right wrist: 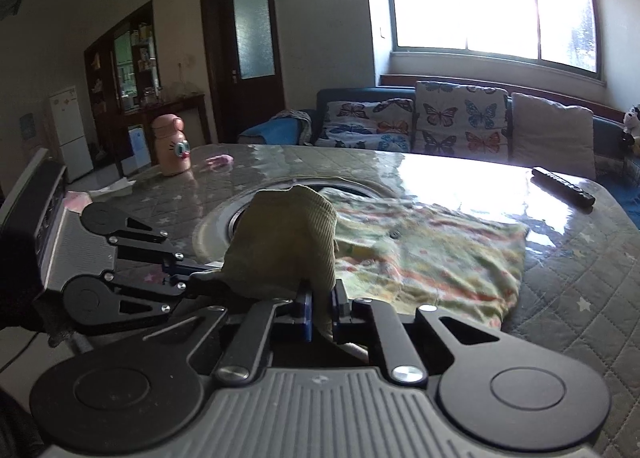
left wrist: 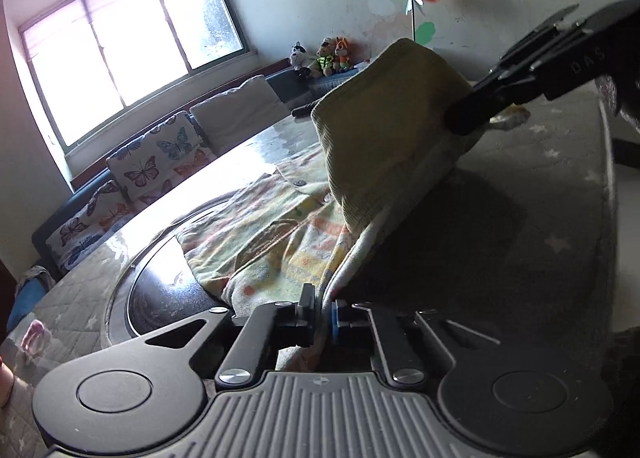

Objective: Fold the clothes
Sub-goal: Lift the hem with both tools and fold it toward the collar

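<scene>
A small patterned garment (left wrist: 264,234) with an olive corduroy outer side lies on the table, also in the right wrist view (right wrist: 432,258). One edge is lifted, showing the corduroy side (left wrist: 384,137) (right wrist: 280,242). My left gripper (left wrist: 323,316) is shut on the lifted hem near me. My right gripper (right wrist: 320,306) is shut on the same raised edge; it shows in the left wrist view (left wrist: 468,117) at upper right. The left gripper shows in the right wrist view (right wrist: 192,278) at left.
The table (left wrist: 520,250) has a quilted grey cover under glass and a round dark inset (left wrist: 160,298). A pink bottle (right wrist: 173,145), a pink item (right wrist: 220,161) and a remote (right wrist: 562,185) lie on it. A sofa with butterfly cushions (right wrist: 460,117) stands behind.
</scene>
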Tool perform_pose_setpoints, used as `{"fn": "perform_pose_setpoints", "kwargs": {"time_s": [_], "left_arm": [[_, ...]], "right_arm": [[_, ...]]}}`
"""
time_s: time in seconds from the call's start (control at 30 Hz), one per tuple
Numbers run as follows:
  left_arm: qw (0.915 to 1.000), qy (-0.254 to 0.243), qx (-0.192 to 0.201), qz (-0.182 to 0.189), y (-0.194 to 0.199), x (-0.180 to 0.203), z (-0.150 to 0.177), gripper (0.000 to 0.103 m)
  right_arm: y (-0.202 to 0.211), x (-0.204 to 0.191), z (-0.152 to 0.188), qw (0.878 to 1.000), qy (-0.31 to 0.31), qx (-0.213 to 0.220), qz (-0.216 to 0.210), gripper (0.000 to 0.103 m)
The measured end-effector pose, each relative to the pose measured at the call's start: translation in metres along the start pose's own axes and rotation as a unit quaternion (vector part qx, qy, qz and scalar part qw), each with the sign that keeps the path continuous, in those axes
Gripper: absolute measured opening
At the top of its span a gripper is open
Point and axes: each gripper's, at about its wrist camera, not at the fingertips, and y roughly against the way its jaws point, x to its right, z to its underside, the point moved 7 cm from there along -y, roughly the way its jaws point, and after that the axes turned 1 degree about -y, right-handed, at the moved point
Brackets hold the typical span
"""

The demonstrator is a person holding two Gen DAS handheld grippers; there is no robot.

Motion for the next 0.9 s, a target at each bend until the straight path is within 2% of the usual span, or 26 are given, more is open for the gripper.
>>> {"fn": "perform_pose_setpoints", "kwargs": {"time_s": [0.17, 0.27, 0.37, 0.5, 0.63, 0.8, 0.9], "left_arm": [[0.9986, 0.003, 0.003, 0.052, 0.054, 0.013, -0.008, 0.007], [0.9982, -0.011, 0.017, 0.057, 0.073, 0.015, -0.018, 0.007], [0.9986, -0.01, 0.023, 0.047, 0.068, 0.006, -0.035, 0.007], [0.999, -0.005, 0.037, 0.024, 0.041, -0.017, -0.062, 0.007], [0.9993, -0.003, 0.036, 0.002, -0.001, -0.036, -0.088, 0.007], [0.9998, -0.004, 0.0, -0.019, -0.074, -0.05, -0.095, 0.008], [0.9991, 0.021, -0.032, -0.02, -0.112, -0.057, -0.085, 0.008]], "right_arm": [[0.05, -0.022, -0.011, 0.999, 0.022, 0.013, -0.029, 0.008], [0.066, -0.028, -0.021, 0.999, 0.027, 0.019, -0.029, 0.007], [0.062, -0.022, -0.032, 0.999, 0.033, 0.022, -0.02, 0.007], [0.041, 0.005, -0.057, 0.999, 0.028, 0.028, 0.002, 0.007], [0.015, 0.032, -0.077, 0.999, 0.023, 0.022, 0.022, 0.007], [-0.044, 0.075, -0.086, 0.998, 0.007, -0.013, 0.063, 0.007], [-0.071, 0.09, -0.083, 0.997, 0.001, -0.027, 0.077, 0.007]]}}
